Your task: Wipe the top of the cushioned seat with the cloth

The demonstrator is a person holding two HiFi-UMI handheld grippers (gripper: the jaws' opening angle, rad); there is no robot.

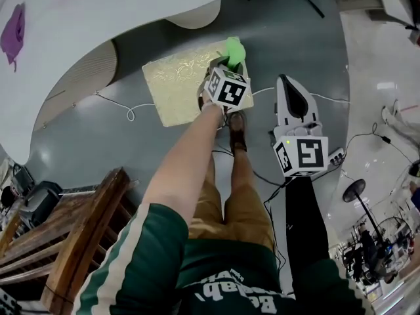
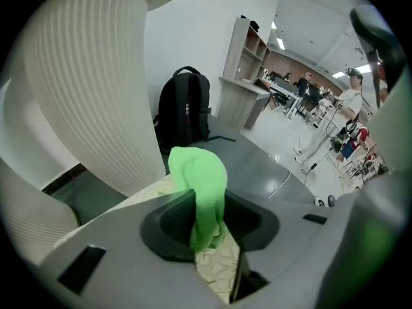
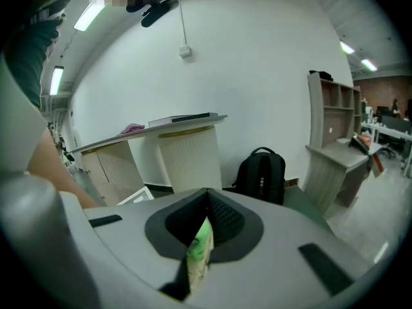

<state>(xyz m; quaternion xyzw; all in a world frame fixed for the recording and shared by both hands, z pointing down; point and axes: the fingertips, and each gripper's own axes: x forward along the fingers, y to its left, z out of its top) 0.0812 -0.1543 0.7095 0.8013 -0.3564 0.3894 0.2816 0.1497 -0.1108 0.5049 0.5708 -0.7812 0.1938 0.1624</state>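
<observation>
The cloth (image 1: pixel 234 47), bright green and bunched, is clamped between the fingers (image 2: pixel 168 223) of the left gripper (image 1: pixel 228 62). A fold is pinched between the dark pads and the rest is pushed up in a lump past the tips. This gripper is held out on a bare, outstretched arm over the far right corner of the cushioned seat (image 1: pixel 174 84), a pale yellow square pad with a leafy pattern that lies on the grey floor (image 1: pixel 295 31). In the left gripper view the patterned top is seen just under the pinched cloth, but it cannot be told whether cloth and seat are touching.

The right gripper (image 1: pixel 287 82) is held to the right of the seat, well apart from it, over bare floor. Its fingers (image 3: pixel 226 221) are drawn together, with only a thin slit left between them. A sliver of green and of pale pattern is seen in that slit.

A white cable (image 1: pixel 125 107) is trailed across the floor along the seat's near edge. A brown shoe (image 1: pixel 236 128) is planted just beside the seat's near right corner. A white curved surface (image 1: pixel 98 5) on a ribbed base (image 2: pixel 96 89) is seen beyond the seat, and a black backpack (image 2: pixel 184 107) is stood against the wall behind it.
</observation>
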